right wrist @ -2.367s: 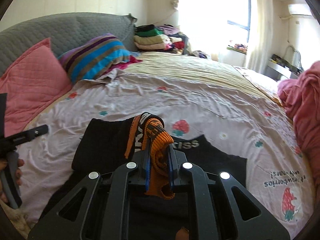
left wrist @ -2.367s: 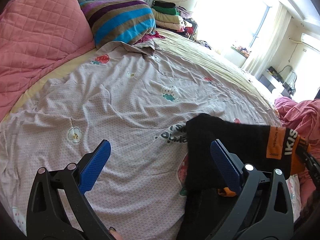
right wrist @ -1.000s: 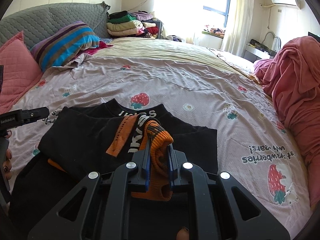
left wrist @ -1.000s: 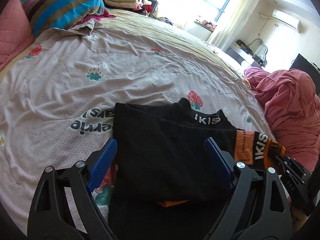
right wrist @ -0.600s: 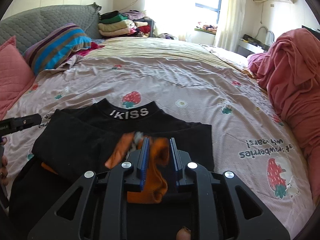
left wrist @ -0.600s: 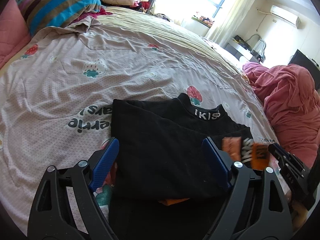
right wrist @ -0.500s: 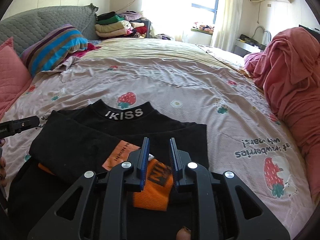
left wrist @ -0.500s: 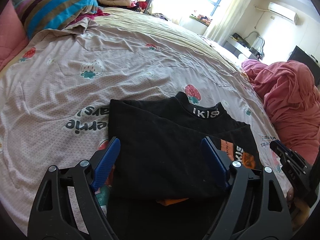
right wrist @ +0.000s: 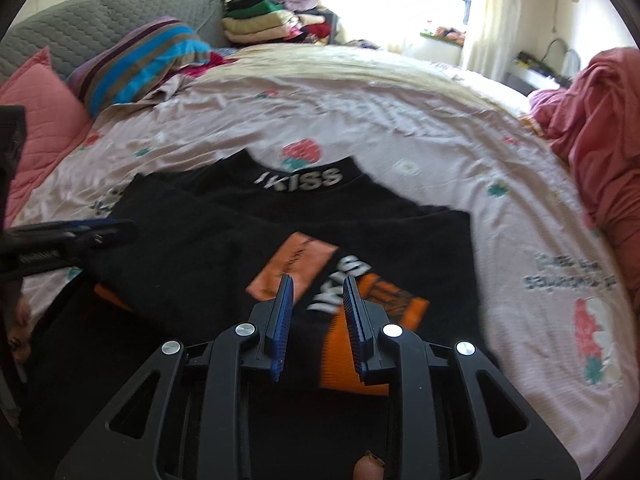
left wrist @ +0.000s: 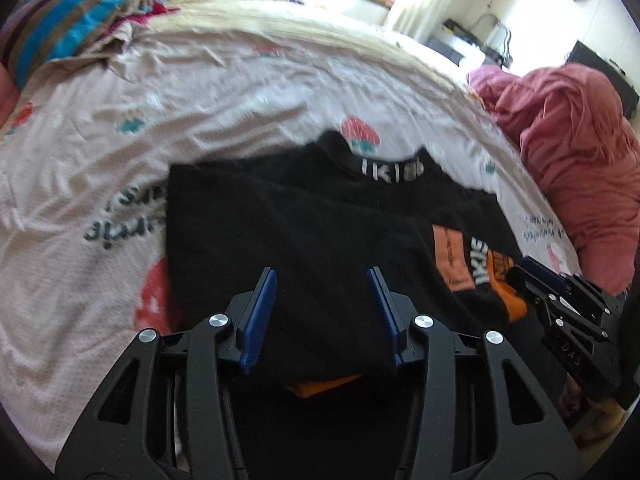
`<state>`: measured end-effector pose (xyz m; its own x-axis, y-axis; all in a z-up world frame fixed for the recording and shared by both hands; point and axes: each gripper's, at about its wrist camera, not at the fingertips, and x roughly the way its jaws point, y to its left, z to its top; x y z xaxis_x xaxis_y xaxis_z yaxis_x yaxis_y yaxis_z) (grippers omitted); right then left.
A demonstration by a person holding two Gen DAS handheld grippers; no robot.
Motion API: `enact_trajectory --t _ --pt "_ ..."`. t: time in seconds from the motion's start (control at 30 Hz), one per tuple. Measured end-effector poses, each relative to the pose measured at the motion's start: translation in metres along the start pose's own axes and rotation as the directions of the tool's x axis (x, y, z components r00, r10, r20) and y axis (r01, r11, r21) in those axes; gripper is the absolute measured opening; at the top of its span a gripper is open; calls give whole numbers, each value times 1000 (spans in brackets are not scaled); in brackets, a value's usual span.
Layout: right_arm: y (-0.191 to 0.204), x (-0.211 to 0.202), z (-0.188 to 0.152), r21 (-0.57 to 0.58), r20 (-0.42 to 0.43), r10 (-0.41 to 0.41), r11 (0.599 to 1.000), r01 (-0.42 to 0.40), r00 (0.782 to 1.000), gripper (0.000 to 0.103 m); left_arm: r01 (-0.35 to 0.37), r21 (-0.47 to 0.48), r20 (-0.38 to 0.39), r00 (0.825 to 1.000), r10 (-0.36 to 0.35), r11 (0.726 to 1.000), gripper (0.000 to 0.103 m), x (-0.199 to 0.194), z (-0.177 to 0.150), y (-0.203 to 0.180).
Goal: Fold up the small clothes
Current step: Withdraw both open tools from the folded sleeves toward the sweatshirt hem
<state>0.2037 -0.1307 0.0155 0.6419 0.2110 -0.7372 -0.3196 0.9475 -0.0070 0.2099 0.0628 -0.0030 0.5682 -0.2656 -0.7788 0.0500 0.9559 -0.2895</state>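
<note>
A small black top with an "IKISS" collar lies on the bed, both sleeves folded across its body. The right sleeve's orange cuff lies flat on the black cloth. My right gripper is open just above that cuff and holds nothing; it also shows in the left wrist view. My left gripper is open and empty over the folded left sleeve; it also shows at the left edge of the right wrist view.
The top lies on a pink sheet with strawberry prints. A striped pillow and a pink pillow lie at the head. A heap of pink cloth lies on the right. Folded clothes are stacked far back.
My right gripper laid the orange-cuffed sleeve across the top, opened and let it go. My left gripper's jaws have narrowed over the black cloth.
</note>
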Motion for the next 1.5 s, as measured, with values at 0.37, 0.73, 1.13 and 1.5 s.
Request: enact_trajectory --t 0.37,0.73,1.13,1.5 --pt "29 18 -8 -65 -76 53 996 -58 996 35 -2 -27 -92 996 -1 1000 38 16 -17 8" --pt "15 34 -23 -49 -126 -11 999 4 992 34 16 -38 -94 995 -19 999 39 13 -20 12" --pt "13 13 -23 19 -73 37 999 -36 997 44 -4 -13 -87 996 3 1000 41 10 -19 5" --pt "-2 0 -23 84 -44 34 996 -30 998 67 -37 25 -63 997 39 999 56 -3 -19 -4"
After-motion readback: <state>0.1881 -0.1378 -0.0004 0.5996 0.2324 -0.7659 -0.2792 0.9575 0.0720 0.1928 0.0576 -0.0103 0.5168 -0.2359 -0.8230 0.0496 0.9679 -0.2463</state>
